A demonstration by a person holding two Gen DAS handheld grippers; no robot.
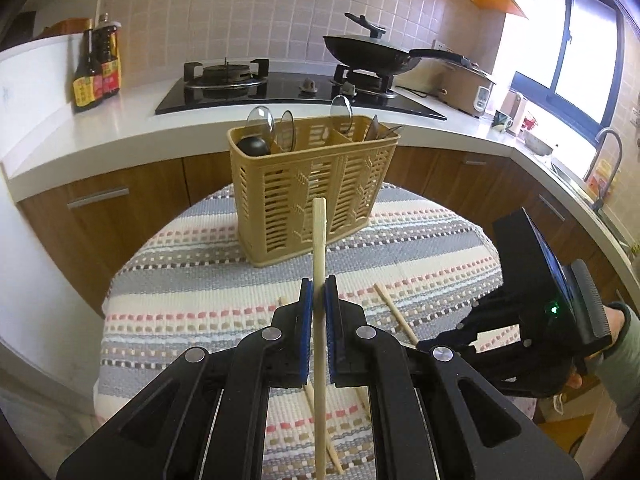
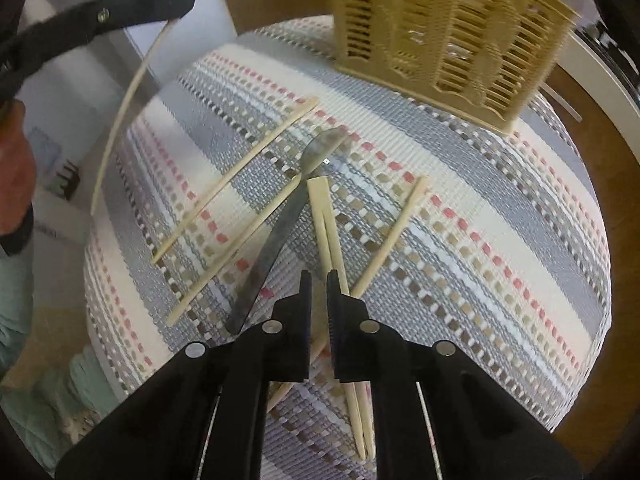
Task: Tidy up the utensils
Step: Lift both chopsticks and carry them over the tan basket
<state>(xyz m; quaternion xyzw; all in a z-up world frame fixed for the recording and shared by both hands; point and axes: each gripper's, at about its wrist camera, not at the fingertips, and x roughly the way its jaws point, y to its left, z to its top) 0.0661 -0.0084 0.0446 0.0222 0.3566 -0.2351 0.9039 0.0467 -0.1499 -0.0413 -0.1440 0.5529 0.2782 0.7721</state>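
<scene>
Striped woven cloth [image 2: 460,248] covers the round table; white counter [image 1: 132,128], hob [image 1: 288,92] and wok [image 1: 372,56] sit behind it, window [image 1: 580,40] to the right.

Left gripper [image 1: 319,300]: pads pinching one chopstick [image 1: 320,248], held above the cloth and aimed at the tan basket [image 1: 312,200]. Basket stands upright at the far edge of the table, spoons [image 1: 262,120] in its compartments.

Right gripper [image 2: 319,292]: fingers a narrow gap apart, nothing between them, low over a chopstick pair [image 2: 326,224].

Right view alone shows a metal spoon [image 2: 280,216] lying on the cloth, crossing loose chopsticks [image 2: 236,176]. Left view alone shows the kitchen.
</scene>
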